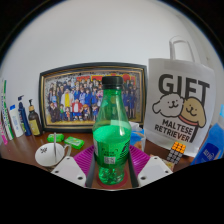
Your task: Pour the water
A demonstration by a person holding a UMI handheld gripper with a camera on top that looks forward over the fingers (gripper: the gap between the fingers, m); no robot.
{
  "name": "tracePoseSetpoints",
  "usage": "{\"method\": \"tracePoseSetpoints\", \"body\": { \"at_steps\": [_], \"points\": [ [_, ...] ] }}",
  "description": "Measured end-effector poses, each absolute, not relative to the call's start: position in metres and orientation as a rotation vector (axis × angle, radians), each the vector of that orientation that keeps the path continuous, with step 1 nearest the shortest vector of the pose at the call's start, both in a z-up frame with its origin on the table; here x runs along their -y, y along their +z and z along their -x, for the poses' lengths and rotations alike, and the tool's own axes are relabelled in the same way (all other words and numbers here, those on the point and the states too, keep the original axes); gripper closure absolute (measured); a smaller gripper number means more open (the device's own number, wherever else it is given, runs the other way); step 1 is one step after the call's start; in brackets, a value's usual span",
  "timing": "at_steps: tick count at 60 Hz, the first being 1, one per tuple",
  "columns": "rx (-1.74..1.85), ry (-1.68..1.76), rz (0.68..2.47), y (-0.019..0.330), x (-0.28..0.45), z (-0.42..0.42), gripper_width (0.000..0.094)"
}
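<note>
A green plastic bottle [112, 135] with a dark cap and a label stands upright between my fingers, filling the gap. My gripper [112, 165] is shut on the bottle's lower body, with the purple pads [86, 158] pressing on both of its sides. The bottle's base shows just above the brown table [25, 160]; I cannot tell if it touches the table. No cup or other vessel is in view.
A framed group photo [72, 100] leans against the wall behind the bottle. A white "GIFT" bag [182, 100] stands beyond the right finger, with a colour cube [177, 151] before it. Small bottles [20, 120], a white round object [48, 154] and a green item [73, 143] lie beyond the left finger.
</note>
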State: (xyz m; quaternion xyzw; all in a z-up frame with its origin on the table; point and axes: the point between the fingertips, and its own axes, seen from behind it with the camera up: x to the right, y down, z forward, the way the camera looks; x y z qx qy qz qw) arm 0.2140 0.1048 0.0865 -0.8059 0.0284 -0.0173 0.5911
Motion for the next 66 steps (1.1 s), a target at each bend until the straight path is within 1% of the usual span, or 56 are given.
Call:
{"method": "tracePoseSetpoints", "body": {
  "at_steps": [2,3,5,7,10,13,17,24,35,44,53,66],
  "points": [
    [-0.072,-0.035,1.89,0.083,-0.105,-0.215,0.0386],
    [-0.077,-0.031,1.904,0.081,-0.104,-0.215,0.0357],
    [-0.091,-0.023,1.936,0.076,-0.1,-0.216,0.0233],
    [-0.107,-0.016,1.967,0.072,-0.096,-0.216,0.0065],
    [-0.128,-0.012,1.997,0.072,-0.087,-0.216,0.0096],
    [-0.145,-0.022,2.011,0.079,-0.076,-0.215,0.0078],
    [-0.161,-0.042,2.029,0.091,-0.056,-0.212,0.008],
    [-0.174,-0.042,2.076,0.12,-0.007,-0.186,0.0082],
    [-0.153,-0.047,2.168,0.17,0.094,-0.137,0.0084],
    [-0.107,-0.067,2.194,0.199,0.161,-0.102,0.0083],
    [-0.104,-0.059,2.191,0.214,0.2,-0.086,0.0081],
    [-0.056,-0.119,2.181,0.219,0.219,-0.092,0.008]
  ]
}}
